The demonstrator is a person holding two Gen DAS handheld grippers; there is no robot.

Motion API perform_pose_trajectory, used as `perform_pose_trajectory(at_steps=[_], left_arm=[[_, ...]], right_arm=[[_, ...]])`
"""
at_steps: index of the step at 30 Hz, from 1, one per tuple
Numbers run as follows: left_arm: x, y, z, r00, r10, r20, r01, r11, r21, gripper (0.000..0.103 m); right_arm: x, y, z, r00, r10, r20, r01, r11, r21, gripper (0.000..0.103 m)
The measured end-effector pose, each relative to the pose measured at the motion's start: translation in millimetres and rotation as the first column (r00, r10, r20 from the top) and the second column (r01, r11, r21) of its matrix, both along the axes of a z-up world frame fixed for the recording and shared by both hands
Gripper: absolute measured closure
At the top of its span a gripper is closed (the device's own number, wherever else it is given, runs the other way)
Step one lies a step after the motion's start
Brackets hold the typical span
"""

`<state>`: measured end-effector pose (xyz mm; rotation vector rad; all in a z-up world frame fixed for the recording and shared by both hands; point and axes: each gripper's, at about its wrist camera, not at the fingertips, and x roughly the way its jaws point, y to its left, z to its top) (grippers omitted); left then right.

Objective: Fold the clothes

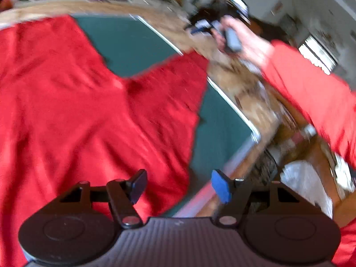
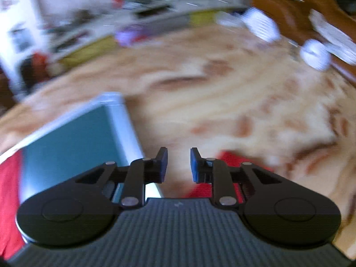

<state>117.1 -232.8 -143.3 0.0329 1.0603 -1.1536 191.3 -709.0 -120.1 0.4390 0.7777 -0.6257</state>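
A red garment [image 1: 73, 102] lies spread over a green mat [image 1: 124, 42] on a wooden table, one sleeve [image 1: 169, 89] reaching to the right. My left gripper [image 1: 179, 185] is open and empty, above the garment's near edge. The right gripper [image 1: 213, 29] shows in the left wrist view, held in a hand above the table beyond the mat's far right edge. In the right wrist view the right gripper [image 2: 178, 164] is open with a narrow gap and empty, over bare wood. A strip of the red garment [image 2: 9, 198] shows at far left on the mat [image 2: 71, 142]. Both views are motion-blurred.
The wooden table [image 2: 222, 102] extends to the right of the mat. White round objects [image 2: 314, 54] sit near its far right edge. The person's red-sleeved arm [image 1: 311, 93] crosses the right side. Cluttered shelves [image 2: 111, 22] stand behind.
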Motion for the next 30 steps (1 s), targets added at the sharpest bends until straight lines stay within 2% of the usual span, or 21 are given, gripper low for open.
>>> perform_pose_trajectory(at_steps=[2,4,6,8,10,13,15,16,18,20,22,24,27,30], left_arm=[[13,34,10,0.995,0.095,-0.001,-0.095,0.995,-0.006,0.032],[26,70,17,0.981,0.195,0.002,-0.195,0.981,0.005,0.032],[46,116,21,0.945,0.324,0.03,-0.326,0.943,0.065,0.032],[63,157,23,0.898,0.437,0.053,-0.44,0.891,0.109,0.032],[81,199,26,0.837,0.541,0.081,-0.547,0.826,0.138,0.032],[106,238,26,0.774,0.62,0.127,-0.633,0.753,0.178,0.032],[126,251,25,0.748,0.649,0.138,-0.663,0.725,0.186,0.032],[135,252,23,0.752,0.646,0.13,-0.658,0.729,0.187,0.032],[151,249,21,0.76,0.635,0.137,-0.649,0.733,0.205,0.032],[159,235,16,0.777,0.598,0.197,-0.63,0.737,0.245,0.033],[163,221,11,0.79,0.565,0.238,-0.613,0.738,0.283,0.034],[165,208,5,0.801,0.534,0.27,-0.598,0.737,0.316,0.034],[166,194,-3,0.8,0.487,0.35,-0.597,0.707,0.379,0.032],[170,192,-11,0.787,0.48,0.388,-0.612,0.686,0.394,0.019]], right_arm=[[-3,37,17,0.992,0.12,0.047,-0.121,0.993,0.007,0.077],[-8,84,30,0.961,0.258,0.1,-0.262,0.965,0.03,0.074],[-11,135,37,0.912,0.39,0.125,-0.398,0.916,0.041,0.065],[-12,190,38,0.843,0.521,0.134,-0.529,0.847,0.04,0.063],[-12,244,36,0.765,0.63,0.133,-0.64,0.767,0.051,0.063],[-13,322,30,0.63,0.764,0.137,-0.776,0.626,0.077,0.063],[-17,372,21,0.548,0.828,0.119,-0.836,0.54,0.096,0.063],[-19,398,16,0.501,0.859,0.109,-0.865,0.491,0.109,0.063],[-27,446,2,0.424,0.902,0.077,-0.904,0.417,0.097,0.063],[-35,480,-10,0.388,0.919,0.075,-0.918,0.378,0.122,0.063],[-42,505,-23,0.377,0.921,0.101,-0.917,0.355,0.182,0.063],[-46,521,-28,0.363,0.926,0.105,-0.92,0.338,0.198,0.063],[-52,536,-34,0.347,0.932,0.102,-0.921,0.318,0.226,0.063],[-55,536,-36,0.356,0.93,0.087,-0.918,0.331,0.216,0.063]])
